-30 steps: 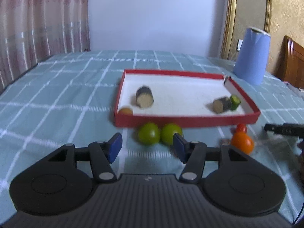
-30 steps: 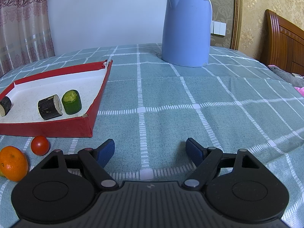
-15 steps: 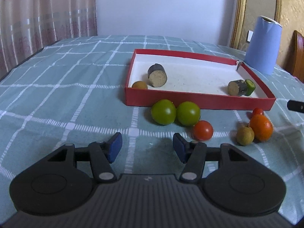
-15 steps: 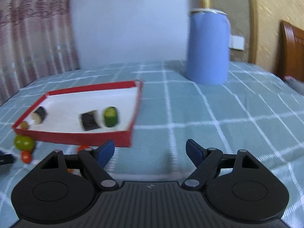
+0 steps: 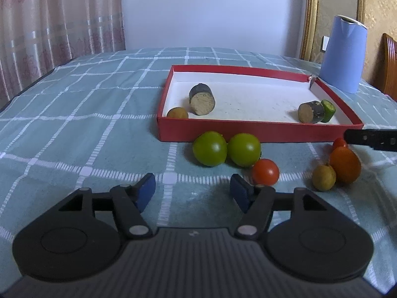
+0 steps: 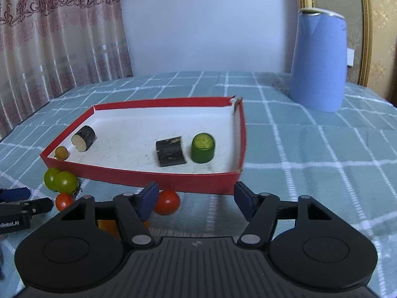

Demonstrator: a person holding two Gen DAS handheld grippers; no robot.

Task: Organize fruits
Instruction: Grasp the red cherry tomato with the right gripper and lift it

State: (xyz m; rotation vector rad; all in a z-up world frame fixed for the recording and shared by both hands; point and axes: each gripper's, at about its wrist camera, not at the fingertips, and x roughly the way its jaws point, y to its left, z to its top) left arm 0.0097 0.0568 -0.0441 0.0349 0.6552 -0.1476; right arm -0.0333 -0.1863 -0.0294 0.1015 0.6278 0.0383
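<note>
A red tray (image 5: 260, 130) with a white floor holds two dark cylinder pieces (image 5: 201, 99), a green cucumber piece (image 5: 328, 110) and a small yellow fruit (image 5: 177, 113). In front of it lie two green tomatoes (image 5: 209, 148), a red tomato (image 5: 265, 172), a small brownish fruit (image 5: 323, 177), an orange (image 5: 345, 165) and a second red tomato (image 6: 166, 202). My left gripper (image 5: 193, 190) hangs short of the green tomatoes, jaws opening, nothing between them. My right gripper (image 6: 197, 196) is closing. The second red tomato sits just inside its left finger (image 6: 148, 196), and neither pad presses on it.
A tall blue jug (image 6: 318, 59) stands behind the tray's right corner. The teal checked cloth (image 5: 86, 124) stretches to the left. Curtains hang at the far left, and a wooden headboard (image 5: 389, 69) shows at the right. A black finger (image 5: 372, 139) of the right gripper reaches in above the orange.
The right view has swung left from the open cloth to the tray, and its jaws have narrowed around the red tomato. The left gripper's jaws have widened, and more fruit shows in front of it.
</note>
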